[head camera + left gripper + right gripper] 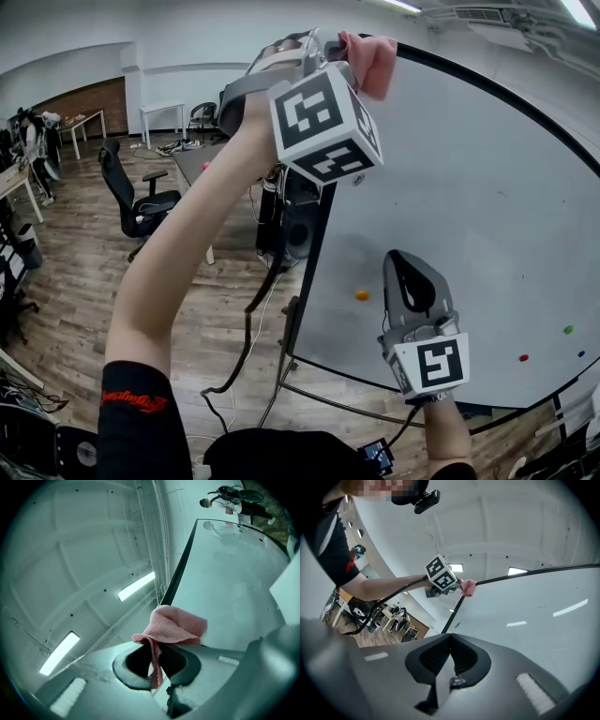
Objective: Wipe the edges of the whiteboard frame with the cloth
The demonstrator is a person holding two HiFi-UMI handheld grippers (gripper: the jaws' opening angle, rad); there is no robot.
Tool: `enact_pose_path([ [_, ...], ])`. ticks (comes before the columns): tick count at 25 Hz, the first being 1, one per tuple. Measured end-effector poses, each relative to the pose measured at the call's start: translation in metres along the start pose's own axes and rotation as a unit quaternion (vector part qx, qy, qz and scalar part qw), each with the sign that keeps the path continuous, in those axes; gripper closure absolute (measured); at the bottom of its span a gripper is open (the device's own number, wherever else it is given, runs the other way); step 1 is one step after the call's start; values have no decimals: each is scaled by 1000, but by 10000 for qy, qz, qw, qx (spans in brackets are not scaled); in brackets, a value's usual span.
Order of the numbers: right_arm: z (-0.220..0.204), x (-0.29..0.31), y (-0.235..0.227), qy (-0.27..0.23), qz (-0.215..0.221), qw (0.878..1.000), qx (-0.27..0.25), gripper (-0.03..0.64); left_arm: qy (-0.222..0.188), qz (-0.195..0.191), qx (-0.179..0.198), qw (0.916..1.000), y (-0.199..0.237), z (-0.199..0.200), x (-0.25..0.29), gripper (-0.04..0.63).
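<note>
In the head view, we hold the left hand-held gripper (349, 52) up high. The cloth (372, 62) at its tip meets the top corner of the whiteboard frame (313, 251), where the black side edge joins the top edge. We judge this reach puts the cloth on the frame, not on the white panel (459, 206). The right hand-held gripper (404, 265) hovers lower, facing the panel and apparently touching nothing.

In the left gripper view, the jaws are clamped on a hanging fold of the cloth. The rest bunches beyond the tips as a wiping pad, and the frame runs away just past it.

In the right gripper view, the jaws are together with nothing between them. The cloth lies well ahead and above, so we judge this one idle.
</note>
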State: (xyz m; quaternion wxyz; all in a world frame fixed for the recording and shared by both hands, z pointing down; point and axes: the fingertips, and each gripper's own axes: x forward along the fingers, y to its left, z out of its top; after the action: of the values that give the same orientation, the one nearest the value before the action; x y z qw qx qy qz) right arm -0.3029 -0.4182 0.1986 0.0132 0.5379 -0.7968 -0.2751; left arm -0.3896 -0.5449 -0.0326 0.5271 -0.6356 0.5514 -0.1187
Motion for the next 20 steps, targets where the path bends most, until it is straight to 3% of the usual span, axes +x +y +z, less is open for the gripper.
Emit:
enact_pose_path([
  [10, -1, -6, 5, 1, 76, 9999, 96, 615, 68, -68, -675, 9977, -12, -43, -23, 572],
  [14, -5, -13, 3, 24, 114, 9998, 149, 615, 125, -237, -1336, 9907, -36, -75, -44, 573],
  [20, -18, -17, 5, 106, 261, 9991, 307, 615, 187, -193, -2114, 9770, -71, -110, -80, 573],
])
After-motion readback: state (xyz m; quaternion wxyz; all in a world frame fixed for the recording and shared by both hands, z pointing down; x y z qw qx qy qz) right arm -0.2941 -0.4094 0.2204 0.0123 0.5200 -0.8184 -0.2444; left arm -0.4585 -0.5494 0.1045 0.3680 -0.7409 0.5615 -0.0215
